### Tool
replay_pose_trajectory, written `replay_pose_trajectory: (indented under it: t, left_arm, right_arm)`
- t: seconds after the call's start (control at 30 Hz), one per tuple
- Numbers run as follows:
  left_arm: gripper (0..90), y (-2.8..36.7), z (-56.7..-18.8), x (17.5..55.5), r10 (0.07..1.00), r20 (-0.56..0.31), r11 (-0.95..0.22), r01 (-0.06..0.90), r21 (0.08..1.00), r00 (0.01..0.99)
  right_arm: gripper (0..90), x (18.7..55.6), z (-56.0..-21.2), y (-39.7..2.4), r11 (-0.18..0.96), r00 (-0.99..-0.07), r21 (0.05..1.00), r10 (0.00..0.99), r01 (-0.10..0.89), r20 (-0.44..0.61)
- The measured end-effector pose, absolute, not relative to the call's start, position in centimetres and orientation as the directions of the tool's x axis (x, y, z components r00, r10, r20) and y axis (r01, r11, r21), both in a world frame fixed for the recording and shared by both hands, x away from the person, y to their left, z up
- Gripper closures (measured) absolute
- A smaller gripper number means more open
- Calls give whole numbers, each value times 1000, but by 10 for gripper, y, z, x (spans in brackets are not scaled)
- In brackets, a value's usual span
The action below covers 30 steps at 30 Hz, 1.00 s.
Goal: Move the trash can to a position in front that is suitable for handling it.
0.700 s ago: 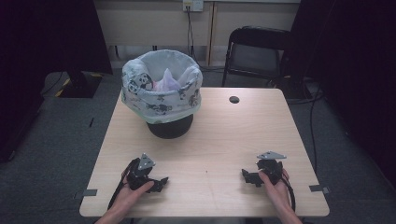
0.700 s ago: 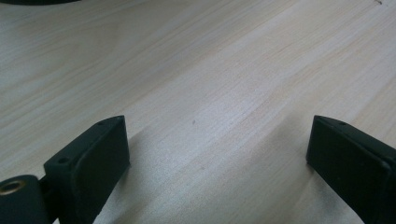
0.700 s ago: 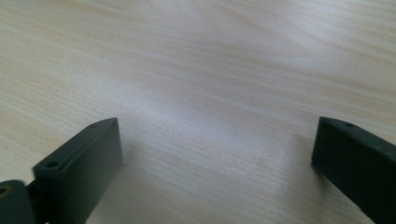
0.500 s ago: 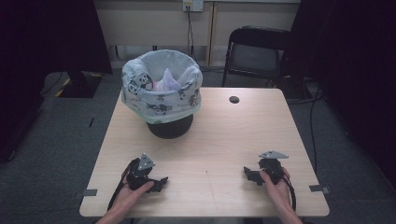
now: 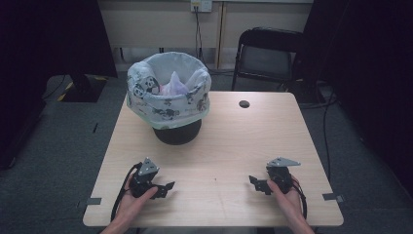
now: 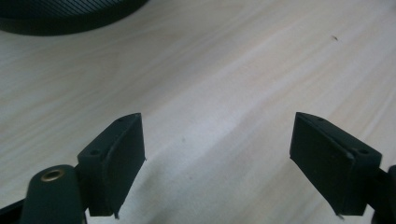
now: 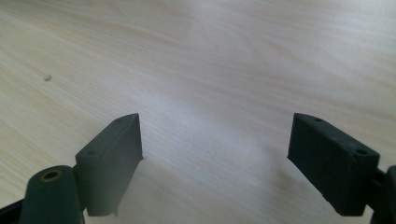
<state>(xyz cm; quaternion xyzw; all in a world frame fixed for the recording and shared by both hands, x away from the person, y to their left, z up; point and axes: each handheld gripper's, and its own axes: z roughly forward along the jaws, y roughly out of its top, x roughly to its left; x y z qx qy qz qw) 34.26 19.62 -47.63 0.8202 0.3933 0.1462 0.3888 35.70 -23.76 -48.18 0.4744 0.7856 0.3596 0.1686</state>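
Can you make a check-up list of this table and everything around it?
Surface: light wooden table, bare in the middle.
Job's things: black round bin with a panda-print plastic liner, pale bag inside.
Clutter: small dark round spot on the tabletop.
Grippers: left tool open, holding nothing; right tool open, holding nothing.
Cables: black cable trailing from the left tool.
Surroundings: black folding chair, grey carpet.

The surface [image 5: 219, 146] was pale wood grain. The bin [image 5: 178, 132] was black, its liner bag [image 5: 168, 105] white with dark cartoon prints. Both tongs were black.
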Motion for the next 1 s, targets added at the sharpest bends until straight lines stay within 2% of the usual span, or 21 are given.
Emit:
replay_pose_trajectory:
  t: [0.13,0.27,0.33,0.4,0.53,0.67,1.0]
  left_arm:
    - [176,192,-466,349,726,-73,-417,521,745,684]
    - [178,195,-454,357,748,-71,-382,515,768,660]
    - [197,196,-448,364,757,-78,-359,512,780,649]
    - [198,197,-443,372,766,-83,-337,508,793,637]
    - [191,199,-444,378,749,-106,-343,520,782,654]
    - [188,202,-451,378,757,-68,-377,520,766,649]
    - [166,239,-430,404,822,-94,-255,511,821,561]
  right_arm:
    - [194,362,-473,-225,320,-542,747,838,583,64]
    - [218,366,-457,-213,327,-593,774,802,542,77]
    - [331,371,-450,-205,340,-623,787,779,515,71]
    - [300,377,-444,-197,338,-638,795,766,504,79]
    - [308,393,-437,-183,328,-656,809,749,489,92]
    - [277,410,-436,-172,333,-669,811,738,482,95]
    - [230,442,-413,-140,324,-687,827,719,460,101]
